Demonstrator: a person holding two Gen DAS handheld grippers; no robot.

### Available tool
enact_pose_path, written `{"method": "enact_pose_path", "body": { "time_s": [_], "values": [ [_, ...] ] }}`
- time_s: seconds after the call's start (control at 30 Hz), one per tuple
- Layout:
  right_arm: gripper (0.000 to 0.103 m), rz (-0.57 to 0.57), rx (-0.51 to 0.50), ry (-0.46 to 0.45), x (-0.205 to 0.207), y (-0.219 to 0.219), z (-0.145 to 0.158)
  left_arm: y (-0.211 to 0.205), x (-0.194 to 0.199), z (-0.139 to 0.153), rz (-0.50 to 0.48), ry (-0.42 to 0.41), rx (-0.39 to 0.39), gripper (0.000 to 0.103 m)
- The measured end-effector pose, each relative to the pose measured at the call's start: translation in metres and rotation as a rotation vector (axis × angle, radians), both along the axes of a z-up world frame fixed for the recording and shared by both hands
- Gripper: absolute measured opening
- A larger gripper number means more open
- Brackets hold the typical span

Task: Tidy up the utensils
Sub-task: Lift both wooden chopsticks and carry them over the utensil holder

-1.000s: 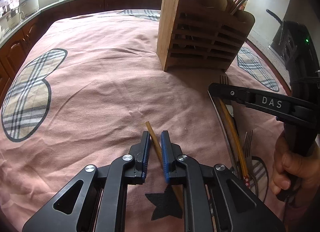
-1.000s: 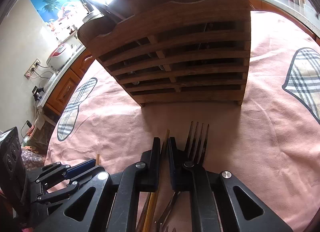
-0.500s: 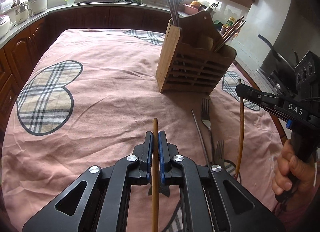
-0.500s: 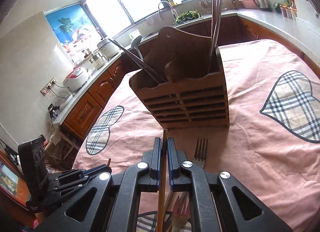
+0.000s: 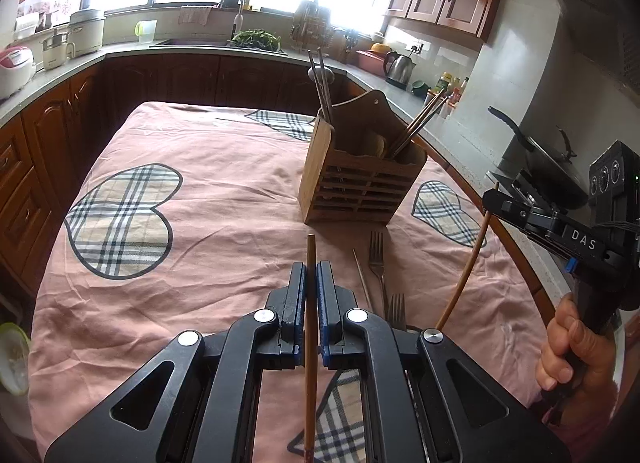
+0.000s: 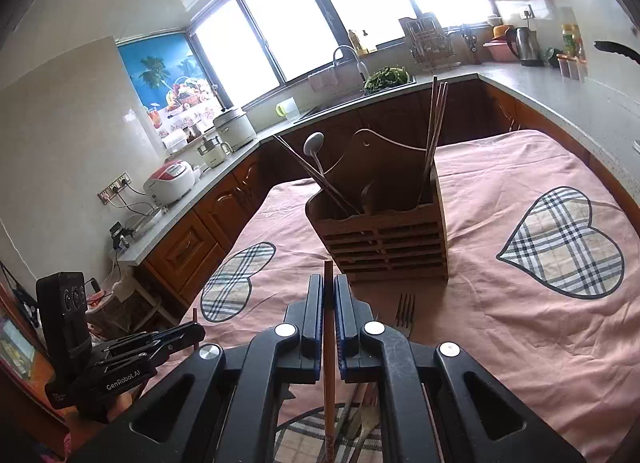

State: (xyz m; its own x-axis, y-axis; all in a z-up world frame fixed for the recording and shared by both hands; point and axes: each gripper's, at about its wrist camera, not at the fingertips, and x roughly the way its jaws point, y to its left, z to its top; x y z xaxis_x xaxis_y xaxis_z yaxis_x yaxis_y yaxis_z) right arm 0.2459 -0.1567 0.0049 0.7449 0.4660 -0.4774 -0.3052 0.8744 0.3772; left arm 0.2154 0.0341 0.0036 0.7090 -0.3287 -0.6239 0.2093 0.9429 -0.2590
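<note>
- Kitchen setting: a pink cloth with plaid hearts covers the surface point(image 5: 224, 223), bordered by dark wood cabinets and a bright window.
- Left gripper point(image 5: 311, 287): pressed together on a wooden chopstick point(image 5: 310, 327), which runs lengthwise between the pads, tip projecting just ahead of the fingers and lifted off the cloth.
- Right gripper point(image 6: 329, 303): likewise pinching a second chopstick point(image 6: 328, 367) along its length; seen from the left wrist, this stick hangs down from the jaws at a slant.
- Handling, as judged: each stick looks light, stiff and thin, with a smooth finish likely to swivel or slip in a narrow pinch; a hold near the middle or the thicker end should steady it for lowering upright.
- Just ahead of both grippers, on the cloth: forks point(image 5: 377, 259) and a thin metal stick point(image 5: 362, 275), lying near one another; these look stiffer, heavier and more slippery, best taken at the handle.
- Farther ahead: the slatted wooden holder point(image 6: 384, 239) stands upright, already containing chopsticks, metal sticks and a spoon in separate compartments.
- Legible writing: "DAS" on the right gripper's body in the left-wrist view; "GenRobot.AI" on the left gripper's body in the right-wrist view.
</note>
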Motion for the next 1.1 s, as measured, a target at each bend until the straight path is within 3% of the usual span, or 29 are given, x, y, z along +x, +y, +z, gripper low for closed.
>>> {"method": "enact_pose_path", "body": {
  "time_s": [0.57, 1.1],
  "values": [
    [0.005, -0.041, 0.007, -0.108, -0.038, -0.015, 0.03, 0.025, -0.03, 0.031, 0.096, -0.124, -0.079, 0.005],
    [0.005, -0.076, 0.026, -0.145, -0.04, -0.028, 0.041, 0.031, -0.023, 0.055, 0.136, -0.211, -0.152, 0.005]
  ]
}}
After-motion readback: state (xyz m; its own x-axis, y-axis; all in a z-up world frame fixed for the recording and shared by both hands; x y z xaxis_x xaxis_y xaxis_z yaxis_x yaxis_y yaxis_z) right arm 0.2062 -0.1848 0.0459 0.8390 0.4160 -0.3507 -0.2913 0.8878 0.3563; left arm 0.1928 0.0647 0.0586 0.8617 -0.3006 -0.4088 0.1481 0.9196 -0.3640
